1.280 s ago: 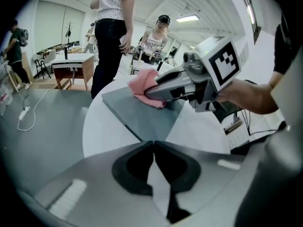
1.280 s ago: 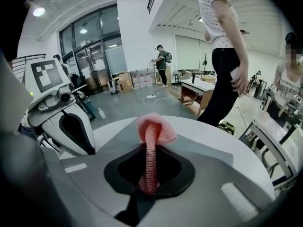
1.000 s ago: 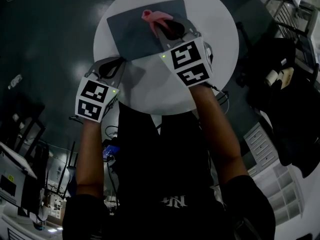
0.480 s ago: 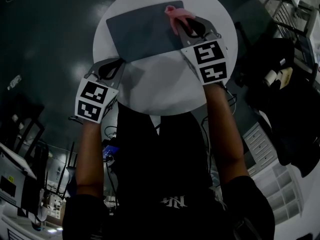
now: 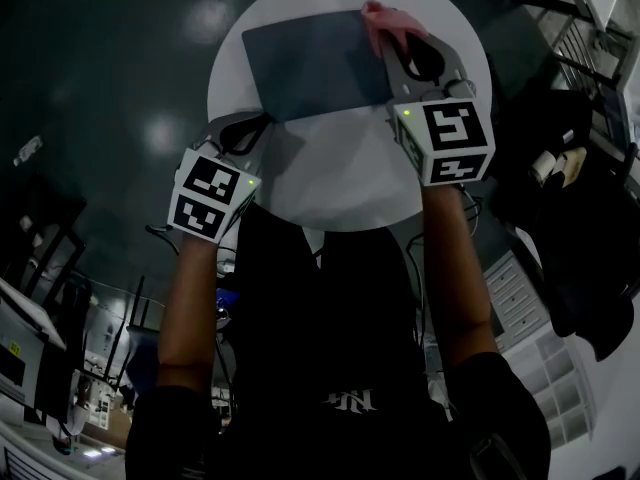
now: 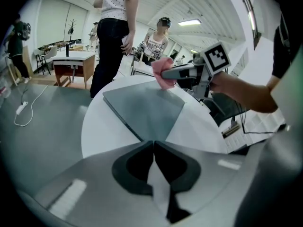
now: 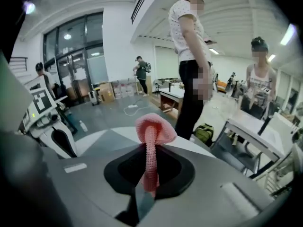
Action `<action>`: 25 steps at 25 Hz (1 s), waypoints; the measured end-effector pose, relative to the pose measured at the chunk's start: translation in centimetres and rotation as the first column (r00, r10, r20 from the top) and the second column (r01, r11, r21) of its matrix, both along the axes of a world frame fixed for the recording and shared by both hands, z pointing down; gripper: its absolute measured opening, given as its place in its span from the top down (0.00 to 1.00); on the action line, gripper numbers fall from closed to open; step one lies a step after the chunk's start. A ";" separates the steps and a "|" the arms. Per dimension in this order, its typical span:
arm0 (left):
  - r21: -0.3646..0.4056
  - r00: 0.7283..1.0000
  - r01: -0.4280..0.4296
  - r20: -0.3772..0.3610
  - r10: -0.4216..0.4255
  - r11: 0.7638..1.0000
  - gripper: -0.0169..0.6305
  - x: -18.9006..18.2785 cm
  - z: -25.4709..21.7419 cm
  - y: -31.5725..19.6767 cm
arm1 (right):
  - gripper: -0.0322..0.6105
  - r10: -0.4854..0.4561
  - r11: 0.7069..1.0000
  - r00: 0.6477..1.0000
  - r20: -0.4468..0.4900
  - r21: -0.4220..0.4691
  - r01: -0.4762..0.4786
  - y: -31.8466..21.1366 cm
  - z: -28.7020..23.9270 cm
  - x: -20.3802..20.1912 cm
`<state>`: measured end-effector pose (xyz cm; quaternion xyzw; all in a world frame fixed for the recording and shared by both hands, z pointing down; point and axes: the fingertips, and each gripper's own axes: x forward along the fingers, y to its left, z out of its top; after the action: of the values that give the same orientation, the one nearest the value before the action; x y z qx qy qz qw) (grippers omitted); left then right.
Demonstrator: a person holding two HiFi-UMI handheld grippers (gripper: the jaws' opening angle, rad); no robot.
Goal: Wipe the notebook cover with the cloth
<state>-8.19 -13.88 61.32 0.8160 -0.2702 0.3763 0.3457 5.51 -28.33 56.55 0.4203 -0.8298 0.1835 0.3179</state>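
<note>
A grey notebook (image 5: 315, 63) lies flat on the round white table (image 5: 340, 178). My right gripper (image 5: 392, 36) is shut on a pink knitted cloth (image 5: 383, 18), which bulges past the jaw tips at the notebook's far right corner. In the right gripper view the cloth (image 7: 151, 131) hangs pinched in the right gripper (image 7: 150, 148), with the notebook (image 7: 109, 137) below to the left. My left gripper (image 5: 250, 128) is shut on nothing, its tips at the notebook's near left corner. The left gripper view shows the left gripper (image 6: 154, 143), notebook (image 6: 147, 110), cloth (image 6: 163, 72) and right gripper (image 6: 182, 72).
Two people (image 7: 191, 65) stand just beyond the table's far side. Desks (image 6: 71, 63) and a cable (image 6: 23, 108) on the floor lie further off. Dark furniture and white drawers (image 5: 560, 198) stand to the table's right.
My right gripper has carried the cloth across the cover from its middle to the far right corner. My left gripper has kept its place at the near left corner.
</note>
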 end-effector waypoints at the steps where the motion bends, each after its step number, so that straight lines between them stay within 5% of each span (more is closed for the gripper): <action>1: -0.001 1.000 0.001 -0.002 -0.001 1.000 0.97 0.0 0.0 0.0 | 0.90 -0.035 0.999 0.999 0.041 -0.012 0.035 0.2 -0.2 -2.4; 6: -0.010 1.000 0.004 -0.025 -0.004 1.000 0.97 0.0 -0.1 0.0 | 0.90 -0.176 0.979 0.974 0.142 -0.081 0.188 1.6 0.8 -13.1; 10: -0.010 1.000 0.003 -0.031 -0.003 1.000 0.97 0.0 -0.1 0.0 | 0.90 -0.230 0.966 0.969 0.094 -0.095 0.239 2.0 2.6 -17.2; 17: -0.012 1.000 -0.008 -0.027 0.008 1.000 0.97 0.1 0.0 -0.1 | 0.90 -0.284 0.957 0.959 0.000 -0.059 0.284 1.5 3.5 -16.2; 25: -0.008 1.000 -0.017 0.006 0.017 1.000 0.97 0.1 -0.2 0.0 | 0.90 -0.206 0.976 0.979 -0.004 -0.069 0.205 0.3 3.5 -9.2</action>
<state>-8.07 -13.91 61.12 0.8157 -0.2627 0.3830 0.3448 -3.70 -28.06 60.01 0.3221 -0.8604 0.1754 0.3538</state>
